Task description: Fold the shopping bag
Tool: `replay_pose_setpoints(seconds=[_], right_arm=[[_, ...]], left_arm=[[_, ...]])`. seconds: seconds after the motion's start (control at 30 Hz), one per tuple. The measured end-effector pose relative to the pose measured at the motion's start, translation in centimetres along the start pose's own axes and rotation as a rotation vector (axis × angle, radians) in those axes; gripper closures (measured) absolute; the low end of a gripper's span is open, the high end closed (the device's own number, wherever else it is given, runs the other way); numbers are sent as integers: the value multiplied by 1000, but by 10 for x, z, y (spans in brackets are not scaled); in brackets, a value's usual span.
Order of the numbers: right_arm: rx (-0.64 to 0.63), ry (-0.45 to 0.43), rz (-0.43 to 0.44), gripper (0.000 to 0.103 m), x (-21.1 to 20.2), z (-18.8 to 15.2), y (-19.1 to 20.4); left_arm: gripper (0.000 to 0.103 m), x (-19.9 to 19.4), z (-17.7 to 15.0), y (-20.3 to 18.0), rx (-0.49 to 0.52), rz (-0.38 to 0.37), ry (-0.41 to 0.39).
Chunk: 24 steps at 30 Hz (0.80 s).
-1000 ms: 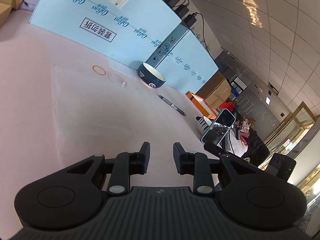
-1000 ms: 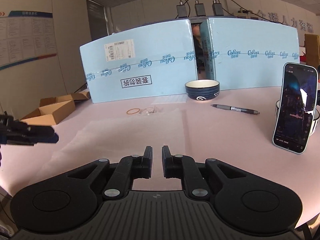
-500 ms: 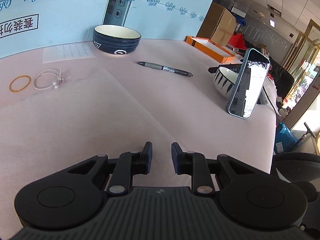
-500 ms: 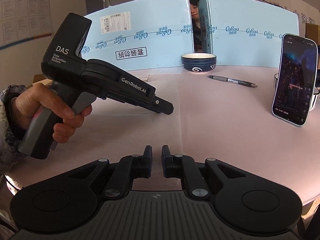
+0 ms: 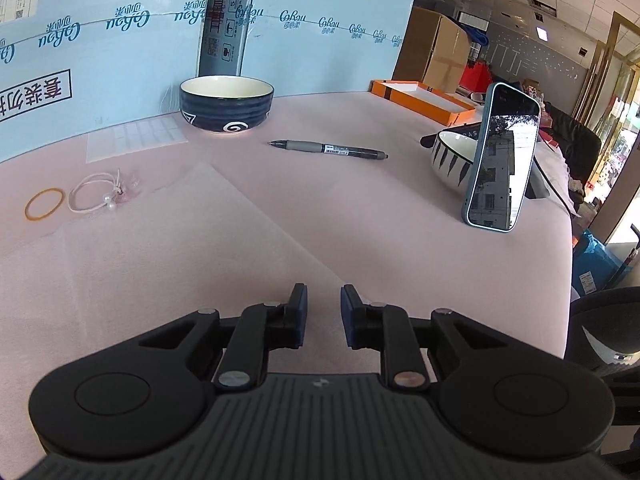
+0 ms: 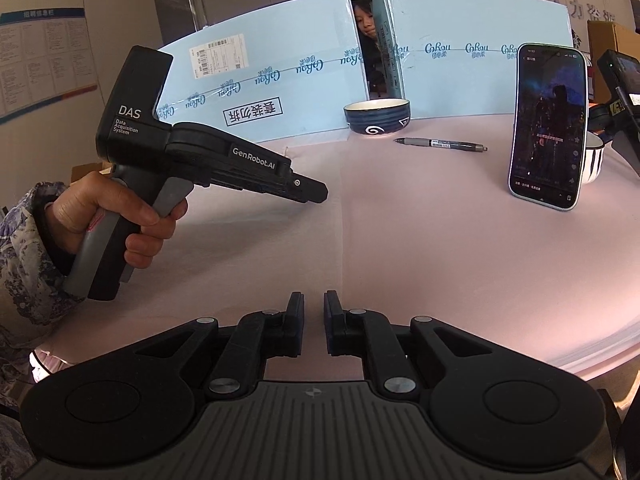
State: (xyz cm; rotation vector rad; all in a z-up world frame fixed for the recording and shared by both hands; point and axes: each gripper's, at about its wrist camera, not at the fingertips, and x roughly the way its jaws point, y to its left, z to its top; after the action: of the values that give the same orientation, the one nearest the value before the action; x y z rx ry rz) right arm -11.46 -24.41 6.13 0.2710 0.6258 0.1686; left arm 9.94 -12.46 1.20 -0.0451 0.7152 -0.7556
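Observation:
The shopping bag [image 5: 160, 260] is a pale pink sheet lying flat on the pink table, hard to tell from the cloth. Its right edge runs diagonally toward my left gripper [image 5: 324, 300]. That gripper hovers low over the edge, jaws a narrow gap apart with nothing pinched. In the right wrist view the bag [image 6: 260, 248] lies left of a straight vertical edge. The left gripper [image 6: 316, 196], held by a hand, points down at it near that edge. My right gripper [image 6: 314, 308] hangs over the near table edge, its jaws a narrow gap apart, holding nothing.
A dark blue bowl [image 5: 227, 104], a pen [image 5: 328, 148], a propped phone [image 5: 502, 160] and a striped bowl [image 5: 450, 156] stand beyond the bag. A hair tie [image 5: 100, 196] and rubber band [image 5: 44, 204] lie at its far left. Blue panels [image 5: 120, 40] wall the back.
The left gripper swung right across the table into the right wrist's view, and its jaws narrowed. The right gripper edged forward a little.

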Motion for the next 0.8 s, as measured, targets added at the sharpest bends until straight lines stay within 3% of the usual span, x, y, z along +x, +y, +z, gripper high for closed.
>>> replay_pose_setpoints(seconds=[0.13,0.23,0.3,0.4,0.67,0.8], right_arm=[[125,-58,12,92,-10,14,-22],[347,-34,88,90,0,21,-54],[476,17,155,90,12,20,-69],[592,84,178,90,28,16,-80],[711,161,217,88,38,11,-85],[683,174,205,89,38,14,-81]], left_arm=[[83,-60,-4,15,-37,43,-142],[80,-96,-21,33,-86,125,-202],[80,-112,-34,43,-115,179,-207],[80,-124,-52,54,-148,205,-192],[80,-123,-75,65,-167,192,-131],[79,-118,-78,67,-179,173,-118]])
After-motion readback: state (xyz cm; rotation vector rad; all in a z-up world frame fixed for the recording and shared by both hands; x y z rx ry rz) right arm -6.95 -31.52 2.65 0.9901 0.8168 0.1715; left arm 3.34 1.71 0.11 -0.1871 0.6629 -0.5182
